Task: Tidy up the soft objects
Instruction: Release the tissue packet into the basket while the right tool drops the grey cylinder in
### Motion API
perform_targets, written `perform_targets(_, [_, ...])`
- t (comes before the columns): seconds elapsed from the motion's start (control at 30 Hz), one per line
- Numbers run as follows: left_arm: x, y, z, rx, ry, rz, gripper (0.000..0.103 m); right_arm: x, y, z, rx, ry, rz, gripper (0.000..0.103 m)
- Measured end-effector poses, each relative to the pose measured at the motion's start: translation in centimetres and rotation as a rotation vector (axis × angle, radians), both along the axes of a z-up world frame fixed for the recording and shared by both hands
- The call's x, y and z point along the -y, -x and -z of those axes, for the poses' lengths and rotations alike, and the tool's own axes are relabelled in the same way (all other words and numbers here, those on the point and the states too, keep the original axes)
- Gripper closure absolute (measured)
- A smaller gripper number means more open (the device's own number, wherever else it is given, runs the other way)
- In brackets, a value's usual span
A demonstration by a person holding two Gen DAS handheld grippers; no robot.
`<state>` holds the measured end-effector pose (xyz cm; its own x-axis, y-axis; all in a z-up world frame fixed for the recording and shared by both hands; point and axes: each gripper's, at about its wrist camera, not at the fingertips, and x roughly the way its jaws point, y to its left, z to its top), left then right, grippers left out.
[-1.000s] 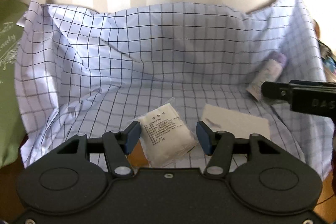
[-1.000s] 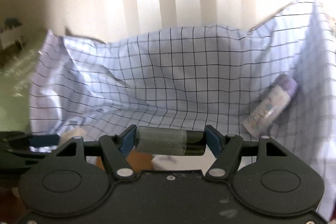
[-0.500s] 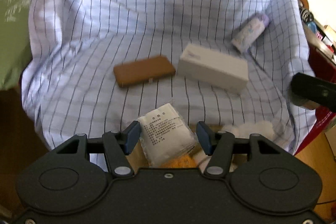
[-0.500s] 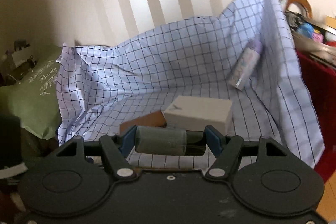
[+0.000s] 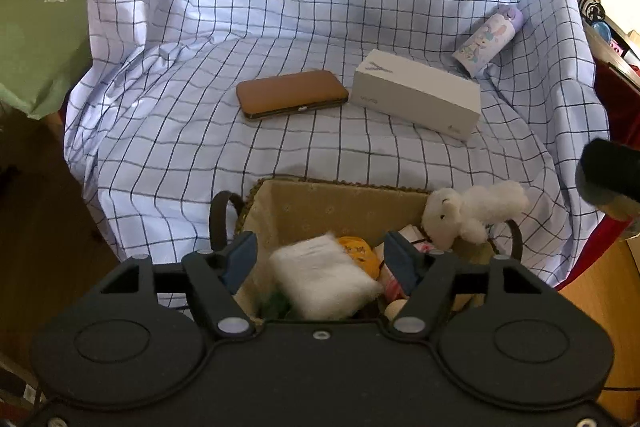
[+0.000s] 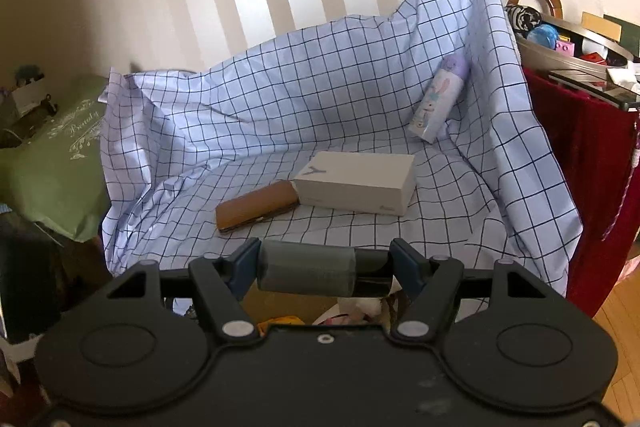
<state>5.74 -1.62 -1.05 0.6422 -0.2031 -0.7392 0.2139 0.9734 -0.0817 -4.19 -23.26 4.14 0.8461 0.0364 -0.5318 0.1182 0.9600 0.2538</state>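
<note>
The left gripper (image 5: 322, 259) hung with fingers spread over the basket (image 5: 340, 199), a white packet (image 5: 324, 281) lying loose between them among the toys. The right gripper (image 6: 324, 265) was clamped on a grey roll (image 6: 306, 271), the box (image 6: 356, 183) well ahead.

Left gripper (image 5: 320, 261): jaws spread over the basket, white pack between them, touching neither pad
White pack (image 5: 325, 281): blurred, inside the basket (image 5: 332, 197)
Plush toy (image 5: 468, 213): white, on the basket's right rim
Checked cloth (image 5: 192, 99): bears brown case (image 5: 291, 99), white box (image 5: 416, 94), printed bottle (image 5: 489, 39)
</note>
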Motion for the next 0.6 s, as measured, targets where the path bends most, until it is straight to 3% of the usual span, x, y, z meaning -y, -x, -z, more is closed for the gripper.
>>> perform_targets(0.33, [-1.1,1.4,1.3,-0.011,-0.010,-0.097,0.037,-1.3,-1.4,2.3,-0.090,0.026,-0.020,0.034])
perform_targets(0.43, [-1.3,1.7,1.3,0.001,-0.022,-0.115,0.026,-1.7,-1.7,2.9,-0.111,0.038,-0.031,0.033])
perform_targets(0.6, [-1.5,2.2,0.7,0.052,-0.057,-0.153,0.023,-2.5,-1.8,3.7,-0.132,0.051,-0.066,0.033])
